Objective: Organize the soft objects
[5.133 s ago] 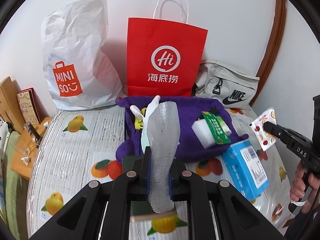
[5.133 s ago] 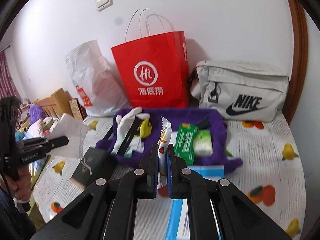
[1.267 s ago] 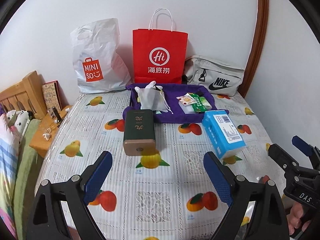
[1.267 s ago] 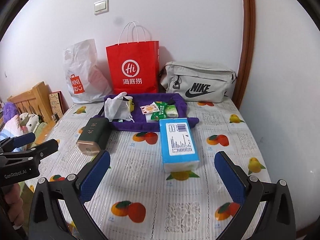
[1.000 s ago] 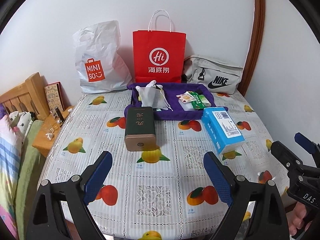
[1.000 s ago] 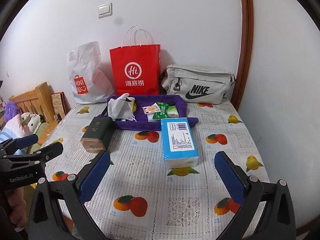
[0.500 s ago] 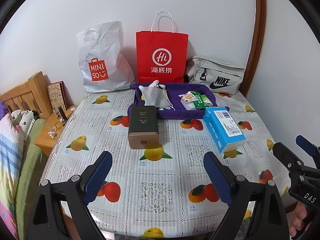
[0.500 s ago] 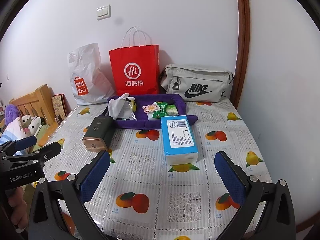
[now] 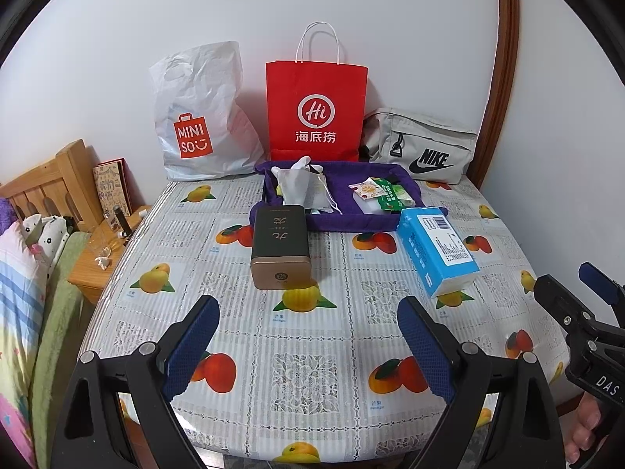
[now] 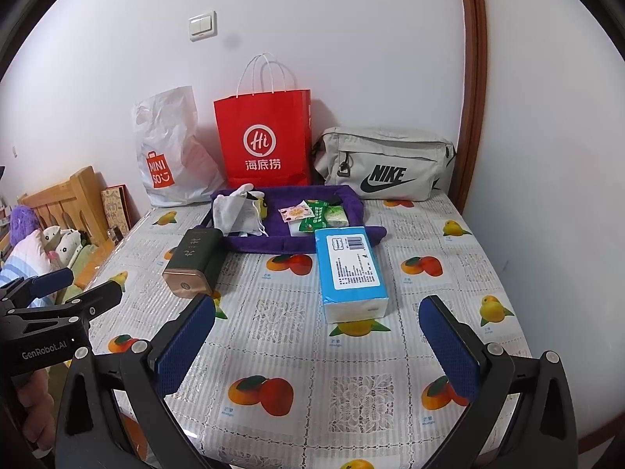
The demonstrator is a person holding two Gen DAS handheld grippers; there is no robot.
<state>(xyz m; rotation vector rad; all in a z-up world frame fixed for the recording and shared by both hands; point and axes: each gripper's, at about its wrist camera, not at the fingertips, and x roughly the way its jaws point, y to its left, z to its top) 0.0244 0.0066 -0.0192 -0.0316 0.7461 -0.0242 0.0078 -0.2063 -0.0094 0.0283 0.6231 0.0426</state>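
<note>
A purple fabric tray (image 9: 351, 222) (image 10: 297, 240) sits at the back of the table. Its left side holds a white glove and face mask (image 9: 299, 185) (image 10: 234, 211). Its right side holds a small fruit-print packet (image 9: 363, 189) (image 10: 295, 213) and a green wipes pack (image 9: 392, 197) (image 10: 326, 215). My left gripper (image 9: 308, 342) (image 10: 66, 293) is open and empty above the table's front edge. My right gripper (image 10: 316, 346) (image 9: 570, 293) is open and empty, also at the front edge.
A dark green tin (image 9: 279, 246) (image 10: 193, 262) and a blue tissue pack (image 9: 435, 252) (image 10: 349, 269) lie in front of the tray. A Miniso bag (image 9: 199, 117), a red paper bag (image 9: 316, 113) and a Nike bag (image 9: 424, 150) stand against the wall. A bed (image 9: 23, 273) is at left.
Both grippers let go of the mask and the packet, which now lie in the tray. Both opened wide and drew back to the table's front edge.
</note>
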